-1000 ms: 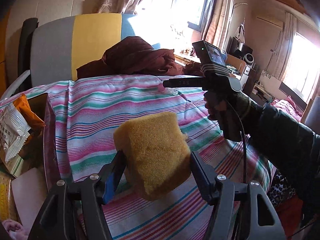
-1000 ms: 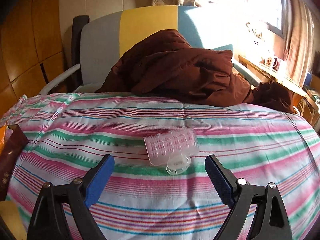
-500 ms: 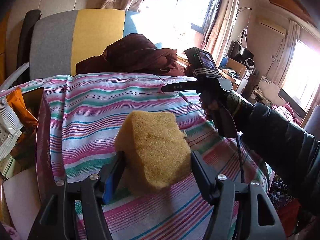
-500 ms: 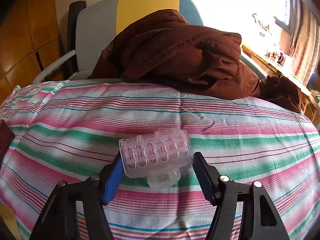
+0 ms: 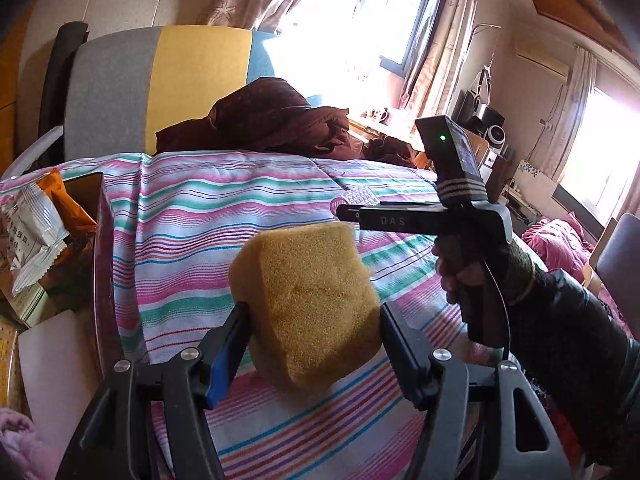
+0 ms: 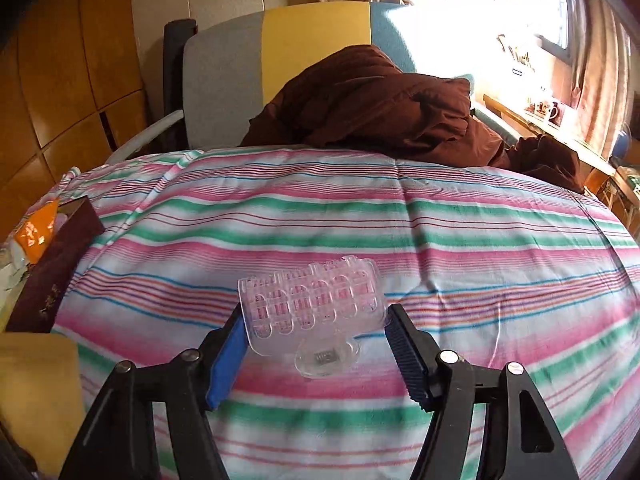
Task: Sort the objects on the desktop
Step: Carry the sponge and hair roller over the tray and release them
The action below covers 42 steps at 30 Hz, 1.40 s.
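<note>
- The yellow sponge (image 5: pixel 308 304) sits clamped between the left gripper (image 5: pixel 312 332) fingers, above the striped blanket (image 5: pixel 240 208).
- The clear plastic clip (image 6: pixel 316 312) is pinched by the right gripper (image 6: pixel 312 332), lifted level by a gloved hand (image 5: pixel 464 276).

A bed covered with a pink, green and white striped sheet (image 6: pixel 460 240) carries everything. A crumpled dark-brown quilt (image 6: pixel 372 116) lies heaped at the sheet's far edge. A dark maroon open box (image 6: pixel 56 268) sits at the sheet's left edge, well apart from the quilt, snack packets inside.
</note>
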{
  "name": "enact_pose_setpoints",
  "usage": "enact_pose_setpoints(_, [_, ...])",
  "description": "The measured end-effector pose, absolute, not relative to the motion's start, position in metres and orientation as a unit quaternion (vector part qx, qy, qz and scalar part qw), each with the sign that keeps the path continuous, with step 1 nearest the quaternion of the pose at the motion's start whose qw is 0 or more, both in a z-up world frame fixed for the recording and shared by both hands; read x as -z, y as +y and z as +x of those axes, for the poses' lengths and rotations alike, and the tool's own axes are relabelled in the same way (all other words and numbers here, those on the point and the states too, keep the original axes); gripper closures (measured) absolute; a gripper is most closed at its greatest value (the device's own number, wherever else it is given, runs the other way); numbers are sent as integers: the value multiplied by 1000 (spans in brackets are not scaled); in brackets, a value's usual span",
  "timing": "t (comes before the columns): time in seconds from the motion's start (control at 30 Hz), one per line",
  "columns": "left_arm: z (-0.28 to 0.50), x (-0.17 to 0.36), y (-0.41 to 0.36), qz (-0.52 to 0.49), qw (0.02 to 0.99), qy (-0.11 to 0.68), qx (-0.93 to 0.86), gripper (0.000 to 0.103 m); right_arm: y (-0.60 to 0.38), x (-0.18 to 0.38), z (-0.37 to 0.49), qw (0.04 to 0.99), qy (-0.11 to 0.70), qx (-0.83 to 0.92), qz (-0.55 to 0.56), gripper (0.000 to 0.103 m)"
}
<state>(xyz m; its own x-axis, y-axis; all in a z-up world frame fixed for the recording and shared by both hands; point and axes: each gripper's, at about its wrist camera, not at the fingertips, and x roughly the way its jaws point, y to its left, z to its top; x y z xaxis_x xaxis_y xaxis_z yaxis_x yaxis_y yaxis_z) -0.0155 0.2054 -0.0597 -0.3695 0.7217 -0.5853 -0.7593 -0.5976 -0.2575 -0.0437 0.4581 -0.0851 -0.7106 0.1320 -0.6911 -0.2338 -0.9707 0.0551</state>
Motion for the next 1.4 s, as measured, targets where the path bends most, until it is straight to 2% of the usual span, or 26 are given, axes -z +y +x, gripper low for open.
enact_pose_setpoints(0.4, [19,27,161,-295,440,19,-848,37,392,77,8,56,127,-934,-329,35])
enact_pose_setpoints(0.7, [6,9,76,-268,360,-21,-893,37,310,41,-6,-28,89,-949,-301,35])
enact_pose_setpoints(0.97, [-22,24,-2,-284,278,-57,-916,37,222,24,-34,-111,27,-949,-295,35])
enact_pose_setpoints(1.13, [-34,37,-10,-297,266,-44,-916,37,188,34,-58,-132,1,-940,-314,35])
enact_pose_setpoints(1.4, [-70,53,-10,-332,274,-72,-900,37,173,59,-83,-132,-15,-927,-350,35])
